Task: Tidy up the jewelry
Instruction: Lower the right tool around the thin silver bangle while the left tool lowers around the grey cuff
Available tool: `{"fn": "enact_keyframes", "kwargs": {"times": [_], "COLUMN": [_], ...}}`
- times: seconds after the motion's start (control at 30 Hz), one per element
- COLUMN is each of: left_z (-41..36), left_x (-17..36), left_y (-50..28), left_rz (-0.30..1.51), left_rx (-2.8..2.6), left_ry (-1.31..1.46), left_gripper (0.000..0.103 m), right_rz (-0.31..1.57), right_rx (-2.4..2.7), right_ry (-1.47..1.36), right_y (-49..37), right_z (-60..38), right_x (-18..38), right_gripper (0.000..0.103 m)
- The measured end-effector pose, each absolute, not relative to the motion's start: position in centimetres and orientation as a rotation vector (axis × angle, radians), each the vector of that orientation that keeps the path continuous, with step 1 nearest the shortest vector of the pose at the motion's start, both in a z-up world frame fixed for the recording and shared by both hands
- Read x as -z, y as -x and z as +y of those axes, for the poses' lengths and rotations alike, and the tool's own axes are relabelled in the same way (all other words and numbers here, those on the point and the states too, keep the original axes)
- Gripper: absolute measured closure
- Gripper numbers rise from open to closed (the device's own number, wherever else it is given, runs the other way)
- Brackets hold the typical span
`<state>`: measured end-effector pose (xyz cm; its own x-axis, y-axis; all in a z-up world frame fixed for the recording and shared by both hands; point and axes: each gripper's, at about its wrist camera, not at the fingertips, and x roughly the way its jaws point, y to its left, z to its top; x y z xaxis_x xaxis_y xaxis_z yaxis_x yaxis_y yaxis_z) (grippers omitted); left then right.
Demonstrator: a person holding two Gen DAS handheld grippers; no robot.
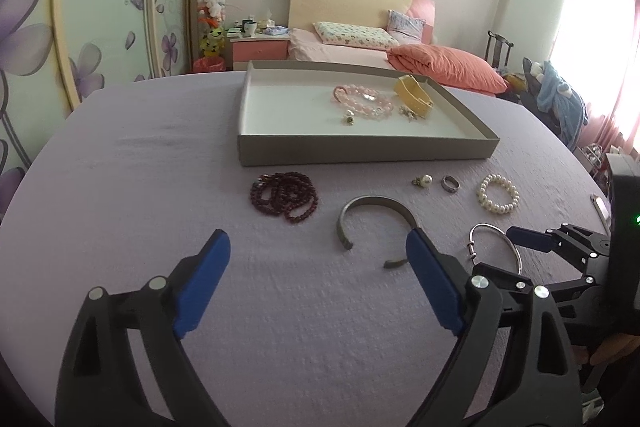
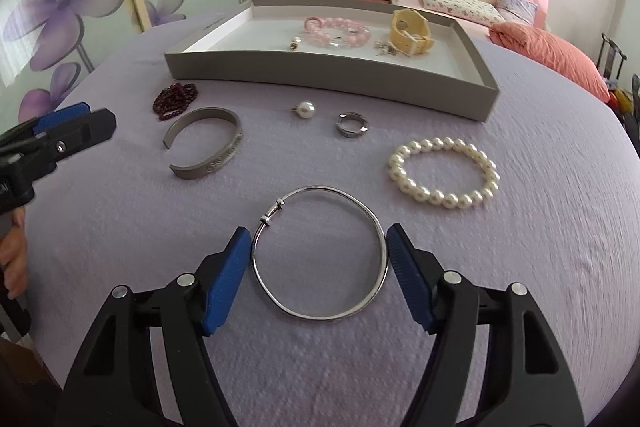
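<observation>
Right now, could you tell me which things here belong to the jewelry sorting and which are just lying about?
Job:
tray
thin silver bangle between the open right tongs
grey cuff
pearl bracelet
ring
dark red beads

Lying about:
bed pillows
nightstand

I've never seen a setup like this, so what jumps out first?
Nearest the right wrist camera, the right hand-held gripper sits open around a thin silver bangle on the purple cloth. Beyond it a white pearl bracelet lies on the cloth, and a grey tray already holds a pink bead bracelet.
</observation>
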<state>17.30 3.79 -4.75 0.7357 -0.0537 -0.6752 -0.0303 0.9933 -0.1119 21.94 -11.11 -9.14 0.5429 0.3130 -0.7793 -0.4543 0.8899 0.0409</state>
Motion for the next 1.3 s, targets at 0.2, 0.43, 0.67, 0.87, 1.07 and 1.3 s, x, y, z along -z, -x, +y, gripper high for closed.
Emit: {"fn": "enact_keyframes", "kwargs": {"times": [0.2, 0.43, 0.67, 0.87, 1.07, 1.3], "left_z": [1.6, 0.2, -0.8, -1.6, -2.0, -1.3], "left_x": [5.8, 7.1, 8.0, 8.5, 8.5, 8.2], "left_y": [-19.3, -21.6, -23.3, -24.2, -24.5, -23.7], "left_rz": [0.785, 0.839, 0.883, 0.916, 0.914, 0.909], "left_rx": [0.067, 0.079, 0.07, 0.071, 0.037, 0.03], "left_ry": [0.083, 0.103, 0.067, 0.051, 0.012, 0.038], "left_gripper": [0.01, 0.01, 0.01, 0.019, 0.037, 0.037], "right_rz": [0.888, 0.884, 0.897, 0.903, 0.908, 0.898], "right_rx": [-0.444, -0.431, -0.43, -0.43, -0.429, -0.433], "right_ry": [0.114, 0.073, 0.039, 0.021, 0.01, 0.002], "right_y": [-22.4, -22.7, -23.4, -23.7, -23.8, -23.5], "right_z": [-12.9, -14.5, -15.3, -15.6, -15.7, -15.6], "right_x": [8.6, 8.0, 8.1, 8.1, 8.3, 7.9], "right_gripper": [0.032, 0.032, 0.032, 0.032, 0.032, 0.032]}}
